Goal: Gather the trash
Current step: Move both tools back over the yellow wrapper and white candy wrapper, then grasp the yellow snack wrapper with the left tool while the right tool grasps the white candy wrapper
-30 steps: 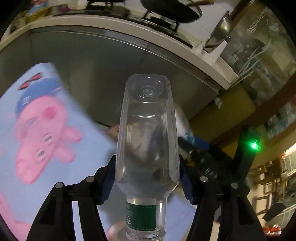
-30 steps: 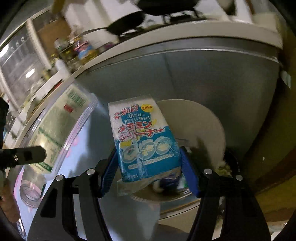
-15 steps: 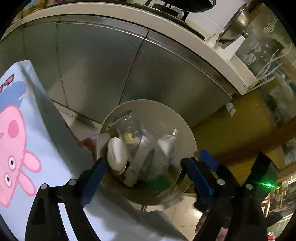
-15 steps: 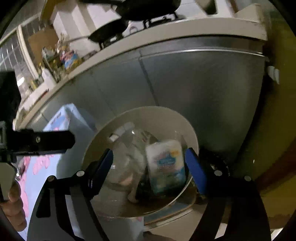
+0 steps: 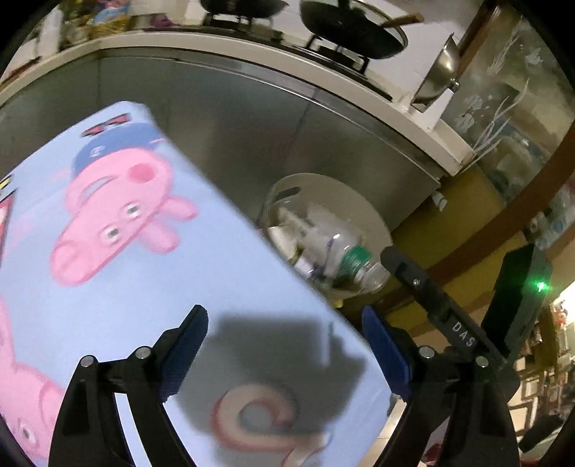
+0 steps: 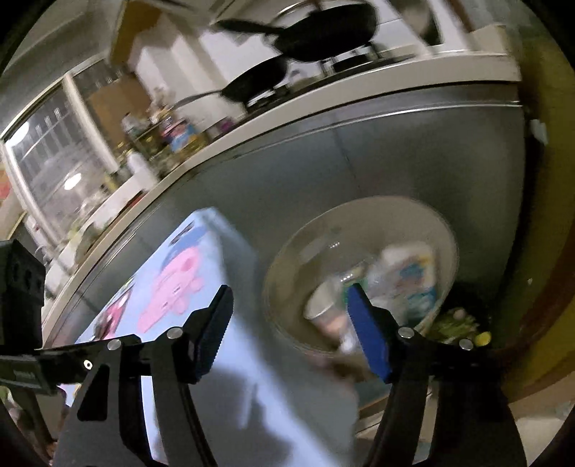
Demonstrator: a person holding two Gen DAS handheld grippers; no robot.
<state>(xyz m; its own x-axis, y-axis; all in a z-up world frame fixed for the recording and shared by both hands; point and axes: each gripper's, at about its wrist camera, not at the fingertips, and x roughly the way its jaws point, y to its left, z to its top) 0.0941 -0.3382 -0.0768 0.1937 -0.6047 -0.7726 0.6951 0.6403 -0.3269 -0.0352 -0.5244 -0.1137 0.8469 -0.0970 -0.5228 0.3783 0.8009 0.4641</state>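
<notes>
We see our left gripper [image 5: 284, 354] spread wide over the light-blue desk [image 5: 222, 273], with nothing between its 2 blue pads [image 5: 384, 354]. Its shadow lies on the cloth just ahead of the fingers. The desk's printed cover carries pink cartoon pigs [image 5: 118, 212], and its right-hand edge runs diagonally down toward the lower right of the left wrist view.

Just past that edge stands the round trash bin [image 5: 363, 212], close against the steel cabinet front [image 5: 222, 118]. Inside it lie the clear plastic bottle [image 5: 345, 262] with its green label, a white cup-like piece, and the blue-and-white package [image 6: 413, 276], which the right wrist view shows blurred.

Our right gripper [image 6: 291, 332] is empty too; its jaws are closing on air, one finger over the desk's edge, the other in front of the bin's mouth. It appears in the left wrist view as a dark bar at the right, just beside the bin.

Between desk edge, bin rim and cabinet front there is only a narrow gap. Above the cabinet, the counter holds dark pans [image 6: 323, 32].
</notes>
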